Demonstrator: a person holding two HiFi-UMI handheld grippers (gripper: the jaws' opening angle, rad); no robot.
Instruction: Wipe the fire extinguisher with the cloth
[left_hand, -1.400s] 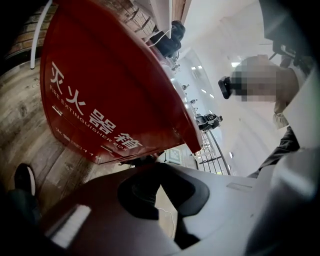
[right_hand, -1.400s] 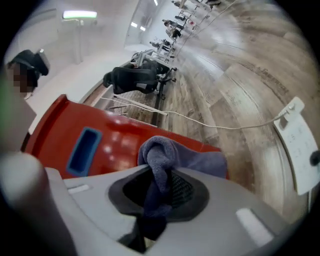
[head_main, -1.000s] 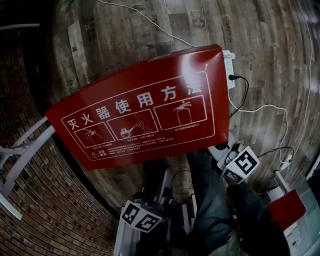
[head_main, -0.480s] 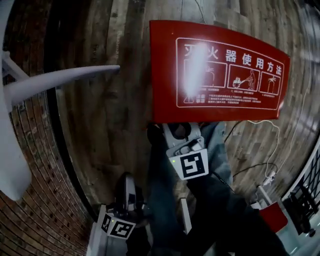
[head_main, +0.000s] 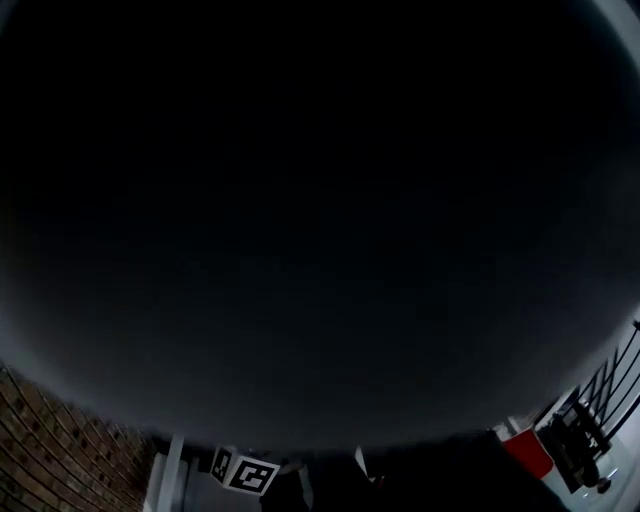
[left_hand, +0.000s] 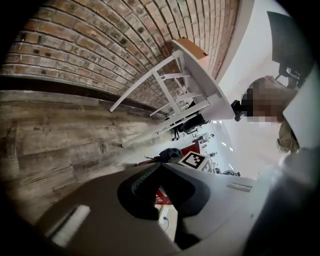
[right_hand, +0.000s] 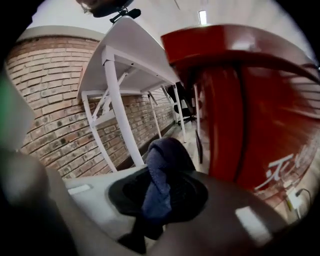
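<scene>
The head view is almost wholly covered by a dark surface; only my left gripper's marker cube (head_main: 245, 472) shows at the bottom edge. In the right gripper view, my right gripper (right_hand: 167, 172) is shut on a bunched dark blue cloth (right_hand: 165, 150). Close on its right stands the big red fire extinguisher box (right_hand: 250, 110), apart from the cloth. In the left gripper view, my left gripper (left_hand: 160, 166) has its tips together with nothing between them. Just beyond it are the blue cloth (left_hand: 170, 152) and the right gripper's marker cube (left_hand: 194, 160).
A white table (right_hand: 125, 45) with slanted legs stands against the brick wall (right_hand: 45, 85), left of the red box. The same table (left_hand: 200, 80) rises over the wooden floor (left_hand: 60, 140). A person (left_hand: 287, 135) stands at the right. A small red block (head_main: 525, 450) and black railing (head_main: 600, 420) lie at the lower right.
The head view has swung off the red box and wooden floor and gone almost fully dark. The right gripper has left that view; the left marker cube stays at the bottom.
</scene>
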